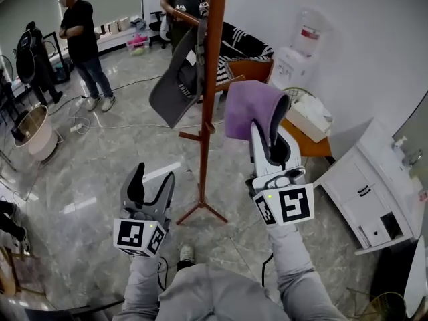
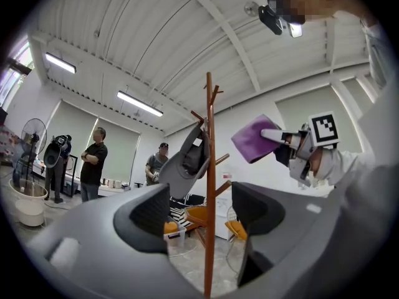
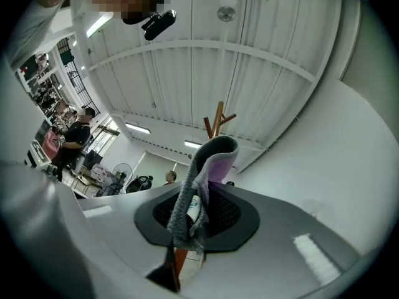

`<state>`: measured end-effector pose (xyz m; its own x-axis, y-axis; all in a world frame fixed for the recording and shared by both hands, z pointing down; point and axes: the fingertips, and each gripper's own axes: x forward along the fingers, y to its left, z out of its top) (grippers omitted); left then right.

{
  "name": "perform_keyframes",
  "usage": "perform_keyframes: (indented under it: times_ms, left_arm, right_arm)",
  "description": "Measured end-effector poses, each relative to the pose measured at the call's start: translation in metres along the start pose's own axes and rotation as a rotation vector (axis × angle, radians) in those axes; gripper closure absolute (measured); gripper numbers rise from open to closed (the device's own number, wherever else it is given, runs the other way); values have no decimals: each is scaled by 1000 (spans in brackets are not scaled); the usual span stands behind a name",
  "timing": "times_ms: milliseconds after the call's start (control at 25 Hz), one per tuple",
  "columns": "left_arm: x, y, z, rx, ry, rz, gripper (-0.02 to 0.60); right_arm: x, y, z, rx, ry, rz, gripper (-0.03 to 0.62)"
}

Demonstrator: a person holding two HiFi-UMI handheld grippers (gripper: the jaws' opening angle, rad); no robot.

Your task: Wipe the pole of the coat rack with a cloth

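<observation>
The coat rack's brown wooden pole [image 1: 210,79] rises from its feet on the marble floor, with a grey bag [image 1: 175,79] hanging on its left side. My right gripper [image 1: 264,136] is shut on a purple cloth [image 1: 249,109], held just right of the pole and apart from it. In the right gripper view the cloth [image 3: 202,185] stands pinched between the jaws, with the pole top [image 3: 217,118] behind it. My left gripper [image 1: 148,187] is open and empty, low and left of the pole. The pole [image 2: 209,185] shows between its jaws in the left gripper view, farther off.
Two people [image 1: 83,42] stand at the back of the room, one [image 1: 184,2] behind the rack. A white bucket [image 1: 33,132] sits at the left. A white cabinet [image 1: 364,192] and a water dispenser [image 1: 297,52] stand at the right. An orange chair [image 1: 251,69] is behind the pole.
</observation>
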<state>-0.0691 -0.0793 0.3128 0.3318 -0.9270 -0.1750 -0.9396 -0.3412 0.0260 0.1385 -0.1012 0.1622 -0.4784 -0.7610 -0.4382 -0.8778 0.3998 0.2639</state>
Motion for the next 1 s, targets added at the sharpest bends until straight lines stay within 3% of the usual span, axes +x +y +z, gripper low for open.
perform_keyframes:
  times_ms: [200, 560, 720, 1000]
  left_arm:
    - [35, 43, 5, -10, -26, 6, 242]
    - [70, 95, 2, -42, -47, 9, 242]
    - [75, 107, -7, -61, -45, 10, 242]
    - [80, 116, -22, -81, -19, 7, 242]
  right_arm:
    - [53, 2, 11, -52, -59, 7, 542]
    - [128, -4, 22, -259, -73, -42, 542]
    - [143, 3, -4, -331, 4, -29, 542]
    - [135, 15, -77, -306, 164, 2, 542]
